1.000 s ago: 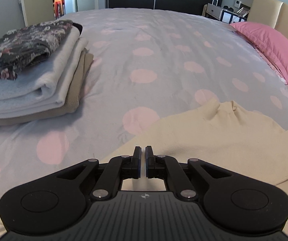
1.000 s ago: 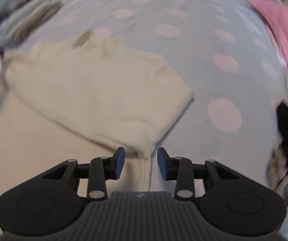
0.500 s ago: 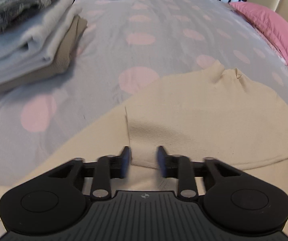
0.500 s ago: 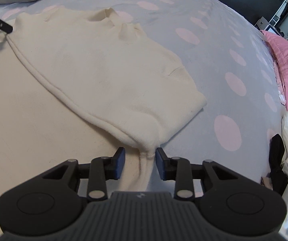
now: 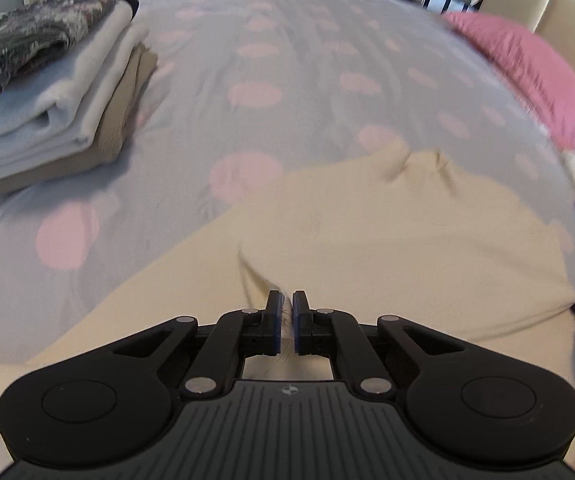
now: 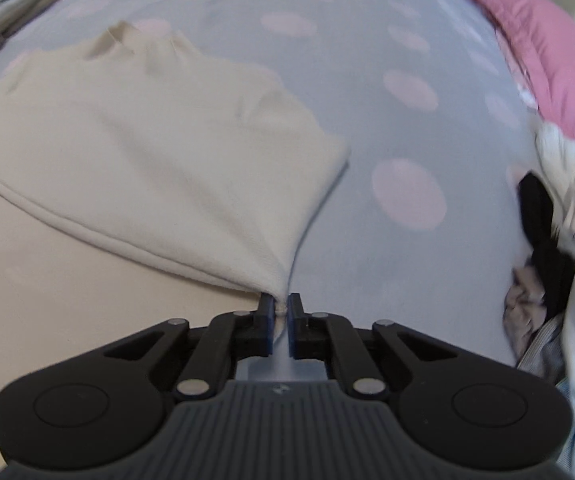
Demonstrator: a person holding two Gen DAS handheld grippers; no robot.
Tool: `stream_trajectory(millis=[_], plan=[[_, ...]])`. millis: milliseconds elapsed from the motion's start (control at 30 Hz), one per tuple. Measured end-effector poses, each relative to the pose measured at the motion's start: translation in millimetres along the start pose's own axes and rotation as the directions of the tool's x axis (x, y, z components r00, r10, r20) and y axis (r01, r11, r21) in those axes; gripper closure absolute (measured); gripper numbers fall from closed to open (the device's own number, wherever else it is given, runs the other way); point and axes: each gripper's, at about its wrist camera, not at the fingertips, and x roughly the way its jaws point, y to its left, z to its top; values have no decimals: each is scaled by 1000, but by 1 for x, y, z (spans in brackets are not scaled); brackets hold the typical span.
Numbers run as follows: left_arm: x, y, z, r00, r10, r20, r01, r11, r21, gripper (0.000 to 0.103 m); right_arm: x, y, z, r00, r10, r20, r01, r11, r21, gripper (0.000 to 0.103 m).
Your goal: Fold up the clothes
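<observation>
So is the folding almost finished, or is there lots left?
Some is done: a stack of folded clothes sits on the spotted bedspread. Now the left hand-held gripper and right hand-held gripper each pinch the half-folded cream top. An unfolded heap of clothes waits.

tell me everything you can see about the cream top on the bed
The cream top is a soft, matte knit with a raised neck pointing toward the far end of the bed, lying on its dotted grey cover. Its upper part is folded over the rest, with a stitched hem along the fold's edge. The right gripper is shut on the folded layer's right corner, pulling it taut; the left gripper pinches the left corner, where the fabric puckers.
</observation>
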Motion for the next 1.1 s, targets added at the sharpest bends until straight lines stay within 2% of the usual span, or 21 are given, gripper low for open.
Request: stream_trajectory(millis=[133, 233, 300, 333, 367, 400, 433, 500, 633, 667, 700, 767, 867, 933, 967, 1000, 1033, 1100], plan=[[19, 8, -10, 998, 26, -49, -25, 1000, 3, 100, 3, 2, 0, 1000, 0, -9, 0, 1000, -10, 96], [21, 7, -11, 999, 22, -48, -21, 1000, 17, 99, -2, -8, 4, 998, 50, -25, -49, 999, 16, 94], [16, 5, -7, 999, 12, -42, -11, 1000, 18, 98, -9, -17, 8, 995, 95, -31, -93, 994, 60, 87], [13, 5, -5, 999, 11, -41, -10, 1000, 20, 94, -15, -23, 11, 993, 117, -18, -116, 990, 83, 83], [10, 5, -2, 999, 13, -34, -12, 1000, 21, 88, -21, -28, 14, 990, 140, -4, -139, 985, 106, 71], [7, 4, 1, 1000, 17, -24, -16, 1000, 21, 85, -29, -32, 17, 988, 151, 23, -153, 980, 124, 66], [6, 4, 4, 1000, 21, -15, -20, 1000, 14, 80, -35, -36, 22, 986, 159, 54, -165, 977, 138, 66], [5, 5, 11, 1000, 28, 1, -28, 1000, -6, 79, -40, -44, 31, 983, 140, 117, -160, 968, 193, 66], [8, 4, 21, 999, 31, 27, -30, 999, -37, 78, -18, -66, 43, 977, 127, 170, -185, 902, 391, 63], [9, 3, 22, 999, 29, 36, -28, 999, -36, 78, -11, -70, 46, 977, 125, 170, -188, 885, 426, 57], [10, 2, 23, 999, 27, 48, -25, 999, -29, 79, -4, -70, 49, 979, 120, 163, -181, 878, 443, 52], [16, 3, 23, 998, 22, 52, -20, 999, -30, 78, 8, -70, 53, 981, 119, 153, -178, 865, 469, 52], [26, 5, 20, 999, 25, 35, -23, 999, -39, 79, 21, -70, 58, 974, 158, 163, -220, 834, 506, 53], [30, 4, 18, 999, 29, 20, -29, 999, -37, 78, 34, -69, 58, 976, 174, 132, -218, 821, 527, 55], [30, 4, 17, 999, 30, 18, -29, 999, -28, 79, 39, -69, 58, 978, 173, 117, -209, 819, 534, 61], [29, 4, 17, 999, 31, 21, -30, 999, -24, 79, 41, -69, 57, 980, 167, 111, -200, 818, 540, 85], [27, 5, 17, 999, 32, 25, -31, 999, -21, 79, 41, -70, 57, 981, 156, 113, -192, 818, 541, 96], [24, 9, 19, 999, 35, 35, -34, 999, -33, 79, 36, -74, 56, 980, 127, 155, -192, 816, 545, 97]])
